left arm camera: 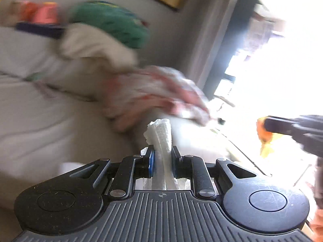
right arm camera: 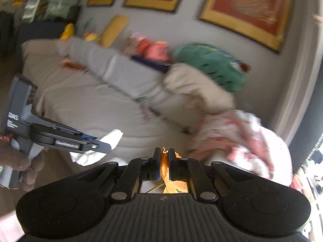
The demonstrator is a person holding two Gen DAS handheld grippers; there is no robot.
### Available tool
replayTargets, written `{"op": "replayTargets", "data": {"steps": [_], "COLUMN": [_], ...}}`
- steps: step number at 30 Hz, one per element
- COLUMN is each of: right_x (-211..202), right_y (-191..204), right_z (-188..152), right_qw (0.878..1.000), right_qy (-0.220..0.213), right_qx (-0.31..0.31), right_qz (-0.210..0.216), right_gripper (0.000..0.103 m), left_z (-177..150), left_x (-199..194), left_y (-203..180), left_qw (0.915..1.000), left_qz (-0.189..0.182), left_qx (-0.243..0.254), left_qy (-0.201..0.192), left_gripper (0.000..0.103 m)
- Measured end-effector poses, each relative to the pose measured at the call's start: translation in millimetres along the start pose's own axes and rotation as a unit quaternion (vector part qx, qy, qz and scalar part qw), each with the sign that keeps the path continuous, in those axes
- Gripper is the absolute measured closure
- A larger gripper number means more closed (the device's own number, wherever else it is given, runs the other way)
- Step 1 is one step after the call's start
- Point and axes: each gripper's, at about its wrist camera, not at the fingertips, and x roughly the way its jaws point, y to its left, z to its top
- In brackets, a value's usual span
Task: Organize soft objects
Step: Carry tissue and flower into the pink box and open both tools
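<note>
Here the two soft pieces in play are each held off the sofa: a white textured cloth (left arm camera: 161,141), bunched into a roll, is pinched between the nearly shut jaws of the left tool (left arm camera: 162,161), and a thin orange-yellow fabric (right arm camera: 166,173) is clamped in the right tool (right arm camera: 163,167), whose jaws are closed to a sliver on it. Both pieces hang in the air in front of the grey sofa (right arm camera: 84,100), the white one trailing below its tool, as the right wrist view shows. To carry this step through well, I would keep both grips firm, move steadily so the loose tails do not snag, and set each piece down on a bare stretch of cushion, not on the heap. Counting outward: one white cloth, one orange fabric, two tools, one sofa. At its far end sit one beige cushion (right arm camera: 193,84), one green plush (right arm camera: 214,64) above it, one red-and-white patterned cloth (right arm camera: 242,139), and two pink-orange soft things (right arm camera: 155,48), too blurred to name. Three red framed pictures (right arm camera: 246,10) hang on the wall.
</note>
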Motion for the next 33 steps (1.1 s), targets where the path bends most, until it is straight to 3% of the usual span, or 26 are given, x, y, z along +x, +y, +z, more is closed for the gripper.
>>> {"op": "replayTargets", "data": {"steps": [5, 8, 11, 13, 15, 17, 18, 21, 24, 26, 29, 33], "right_x": [-24, -16, -4, 1, -4, -10, -14, -24, -24, -27, -27, -15], "right_y": [-81, -113, -136, -146, -154, -158, -159, -153, -145, -137, -121, -105], "right_z": [-74, -135, -186, -211, -229, -238, -242, -247, -242, -236, -217, -173], "right_qw": [0.997, 0.992, 0.989, 0.982, 0.978, 0.976, 0.976, 0.975, 0.978, 0.979, 0.979, 0.977], "right_qy": [0.024, 0.063, 0.086, 0.101, 0.087, 0.069, 0.062, 0.061, 0.062, 0.06, 0.056, 0.03], "right_qx": [0.057, 0.096, 0.122, 0.159, 0.188, 0.206, 0.211, 0.212, 0.201, 0.197, 0.194, 0.212], "right_qz": [-0.048, -0.051, -0.005, -0.008, 0.002, -0.001, -0.005, -0.013, -0.014, -0.009, -0.002, -0.019], "right_gripper": [0.096, 0.096, 0.092, 0.085, 0.076, 0.063, 0.06, 0.057, 0.057, 0.057, 0.056, 0.056], "left_z": [-6, -24, -54, -76, -91, -95, -92, -85, -78, -70, -55, -38], "left_x": [63, 117, 171, 195, 200, 191, 183, 152, 108, 77, 36, 4], "left_y": [-88, -135, -168, -179, -172, -165, -163, -157, -138, -114, -64, 2], "left_qw": [0.9939, 0.9833, 0.9772, 0.9706, 0.9674, 0.9685, 0.9721, 0.9845, 0.9891, 0.9937, 0.9983, 0.9968], "left_qz": [-0.097, -0.144, -0.111, -0.077, -0.08, -0.135, -0.137, -0.087, -0.078, -0.059, 0.001, 0.079], "left_qx": [0.014, 0.003, 0.021, 0.048, 0.048, 0.018, 0.014, 0.056, 0.077, 0.067, 0.046, 0.002], "left_qy": [0.052, 0.112, 0.18, 0.223, 0.235, 0.208, 0.19, 0.142, 0.098, 0.068, 0.035, 0.013], "left_gripper": [0.084, 0.074, 0.073, 0.073, 0.073, 0.073, 0.073, 0.073, 0.073, 0.073, 0.073, 0.073]}}
